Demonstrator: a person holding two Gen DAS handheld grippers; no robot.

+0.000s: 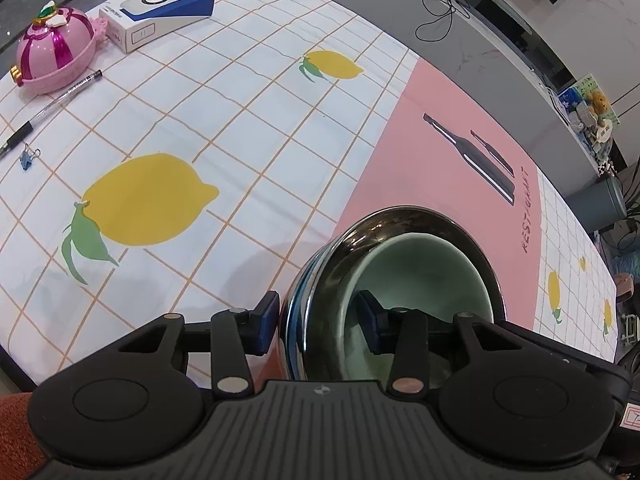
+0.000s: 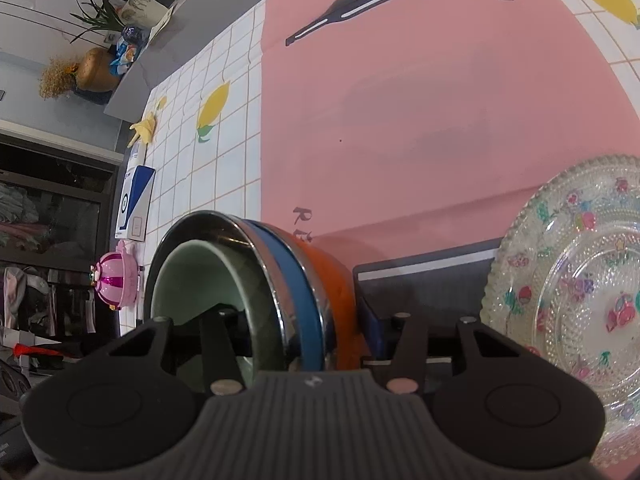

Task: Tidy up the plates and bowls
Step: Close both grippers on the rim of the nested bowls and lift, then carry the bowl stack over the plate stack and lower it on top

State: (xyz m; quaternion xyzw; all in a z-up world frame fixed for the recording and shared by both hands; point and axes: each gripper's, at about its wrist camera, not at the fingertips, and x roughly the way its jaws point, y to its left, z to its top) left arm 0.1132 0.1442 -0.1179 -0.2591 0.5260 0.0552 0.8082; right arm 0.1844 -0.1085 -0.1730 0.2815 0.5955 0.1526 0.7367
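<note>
Over pink tablecloth (image 2: 400,100), both tilted grippers straddle the bowl stack's (image 2: 248,280) rim.

A stack of nested bowls: the steel bowl (image 1: 320,280) has a mirror-bright, polished metal wall; inside it sits a pale green bowl (image 1: 420,272) with a smooth, softly glazed ceramic look. Below are a blue bowl (image 2: 298,292) and an orange bowl (image 2: 340,284), both smooth and slightly glossy. The glass plate (image 2: 568,280) is clear, pressed with beaded texture and coloured motifs. The tablecloth (image 1: 240,140) looks smooth and matt, with printed lemons. The left hand-held gripper (image 1: 316,322) is matt black plastic, with ribbed housing.
</note>
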